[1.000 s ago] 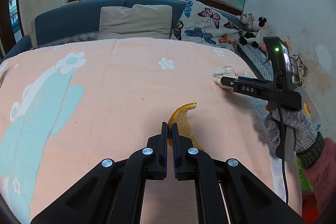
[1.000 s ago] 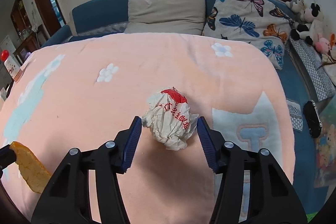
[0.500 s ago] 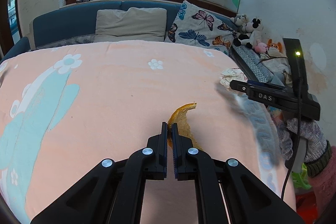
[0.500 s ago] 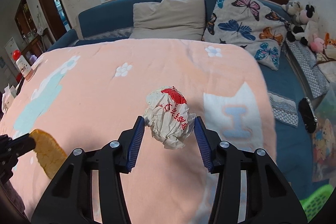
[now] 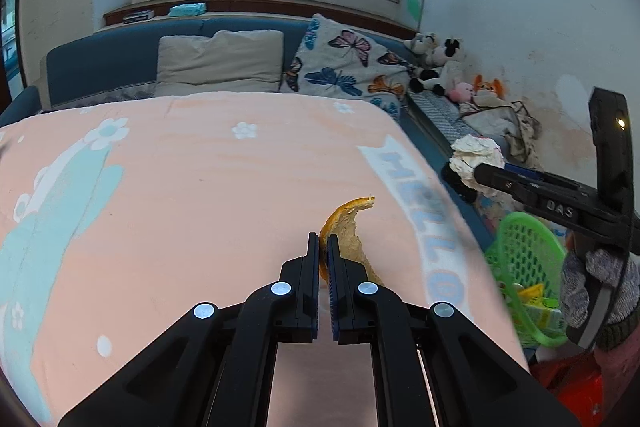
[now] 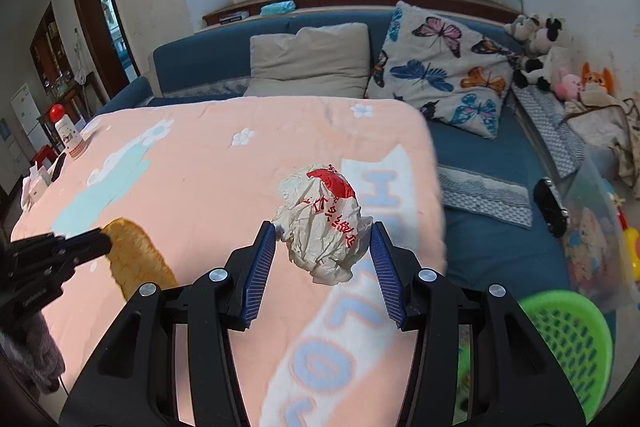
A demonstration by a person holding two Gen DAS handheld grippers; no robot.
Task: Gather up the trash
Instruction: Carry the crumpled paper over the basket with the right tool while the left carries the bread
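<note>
My left gripper [image 5: 323, 241] is shut on an orange peel [image 5: 350, 231], which hangs above the peach blanket [image 5: 200, 187]. The peel [image 6: 134, 259] also shows at the left of the right wrist view, pinched by the left gripper [image 6: 105, 242]. My right gripper [image 6: 323, 233] is shut on a crumpled white wrapper with red print [image 6: 324, 223], lifted over the blanket's right edge. The left wrist view shows that wrapper [image 5: 476, 159] in the right gripper [image 5: 466, 175] at the far right, above the gap beside the bed. A green mesh basket [image 6: 568, 343] stands on the floor below, also in the left wrist view [image 5: 524, 259].
A beige pillow [image 6: 312, 59] and a butterfly pillow [image 6: 444, 67] lie at the head of the bed. Plush toys [image 6: 540, 47] and clothes line the right wall. A white bottle with a red cap [image 6: 68, 131] stands left of the bed. A gloved hand [image 5: 600, 279] holds the right gripper.
Both grippers have lifted their loads and moved right toward the bed's edge. The wrapper has left the blanket, and the green basket has come into view.
</note>
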